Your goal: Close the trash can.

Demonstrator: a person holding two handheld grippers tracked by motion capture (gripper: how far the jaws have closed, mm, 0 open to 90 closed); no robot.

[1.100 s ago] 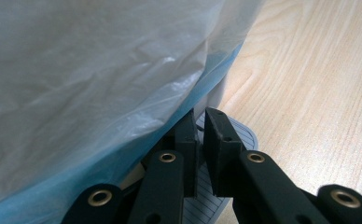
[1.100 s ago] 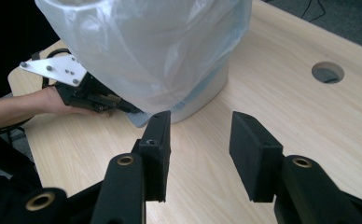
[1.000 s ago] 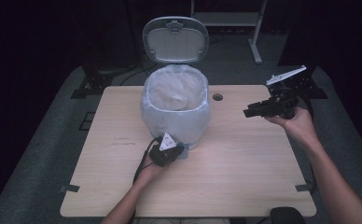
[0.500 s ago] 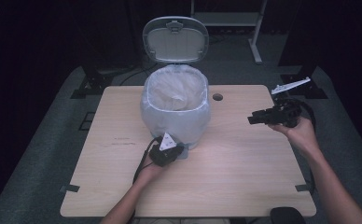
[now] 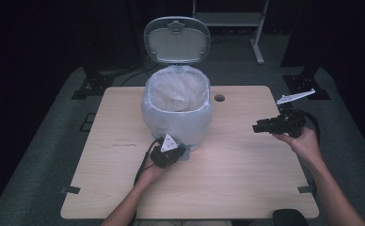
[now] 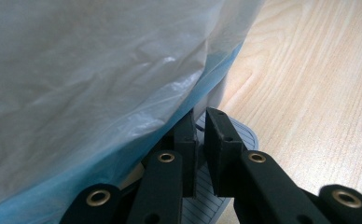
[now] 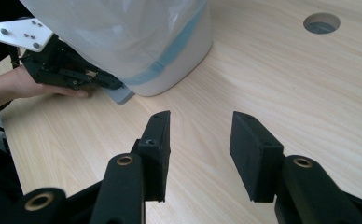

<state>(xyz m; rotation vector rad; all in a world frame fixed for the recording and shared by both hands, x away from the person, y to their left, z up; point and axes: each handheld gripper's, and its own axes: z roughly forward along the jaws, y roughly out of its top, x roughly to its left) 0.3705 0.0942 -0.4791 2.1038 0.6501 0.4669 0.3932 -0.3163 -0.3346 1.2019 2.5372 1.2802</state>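
A white pedal bin [image 5: 178, 113] lined with a clear plastic bag [image 6: 86, 70] stands at the table's back middle, its grey lid [image 5: 177, 40] tipped up. My left gripper [image 5: 178, 151] is at the bin's foot, shut, with its jaws [image 6: 201, 116] resting down on the grey ribbed pedal [image 6: 244, 135]. The right gripper view also has that gripper [image 7: 109, 84] and the pedal [image 7: 122, 95]. My right gripper [image 5: 258, 127] hangs over the table's right side, pointing left toward the bin. It is open [image 7: 200, 126] with nothing between its jaws.
The wooden table [image 5: 246, 179] has a round cable hole [image 5: 219, 98] just right of the bin. Dark floor and stand legs [image 5: 96, 82] surround the table. A black object [image 5: 289, 217] sits at the near right edge.
My right gripper has come down toward the table, still open and empty. The left gripper, the bin and its raised lid have not moved.
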